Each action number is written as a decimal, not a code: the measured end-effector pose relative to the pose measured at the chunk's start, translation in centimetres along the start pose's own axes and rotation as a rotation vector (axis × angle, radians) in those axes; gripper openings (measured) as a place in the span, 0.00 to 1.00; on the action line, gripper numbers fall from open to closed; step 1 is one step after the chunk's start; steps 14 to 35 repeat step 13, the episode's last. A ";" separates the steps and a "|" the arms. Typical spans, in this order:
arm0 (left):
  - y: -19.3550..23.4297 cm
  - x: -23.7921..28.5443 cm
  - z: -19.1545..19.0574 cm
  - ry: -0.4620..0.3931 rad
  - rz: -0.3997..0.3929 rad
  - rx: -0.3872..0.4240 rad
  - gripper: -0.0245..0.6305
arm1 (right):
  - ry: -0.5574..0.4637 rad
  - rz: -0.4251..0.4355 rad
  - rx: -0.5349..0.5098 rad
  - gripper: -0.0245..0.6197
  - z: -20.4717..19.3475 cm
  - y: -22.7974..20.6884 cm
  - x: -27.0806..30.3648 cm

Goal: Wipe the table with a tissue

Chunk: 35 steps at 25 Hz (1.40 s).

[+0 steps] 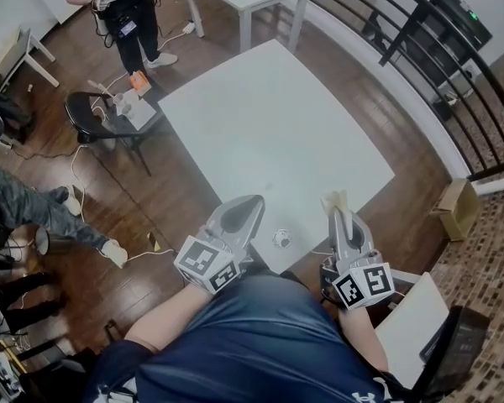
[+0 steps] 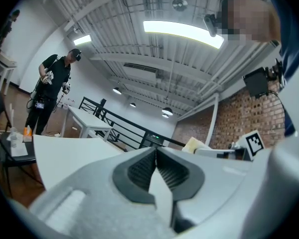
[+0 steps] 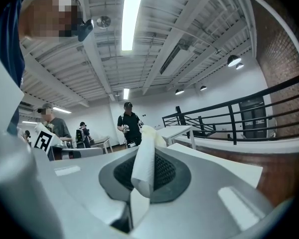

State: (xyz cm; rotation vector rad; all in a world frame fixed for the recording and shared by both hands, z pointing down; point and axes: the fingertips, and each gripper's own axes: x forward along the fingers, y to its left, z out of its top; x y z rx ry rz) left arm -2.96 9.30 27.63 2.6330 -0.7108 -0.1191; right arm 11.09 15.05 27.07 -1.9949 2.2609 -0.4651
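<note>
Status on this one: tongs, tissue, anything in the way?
Left tongs shut, empty. Right tongs shut on tissue, held at near edge of table, not yet wiping. Small crumpled ball on table between the tongs.

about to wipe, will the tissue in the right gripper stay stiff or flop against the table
Probably floppy: the tissue is a thin folded strip, its tip curling past the right gripper. Likely very light, so it may bunch when dragged on the table.
</note>
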 end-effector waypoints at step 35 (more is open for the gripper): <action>0.6 0.1 0.0 0.007 0.003 0.006 0.05 | 0.009 -0.001 0.007 0.06 -0.7 -0.1 0.5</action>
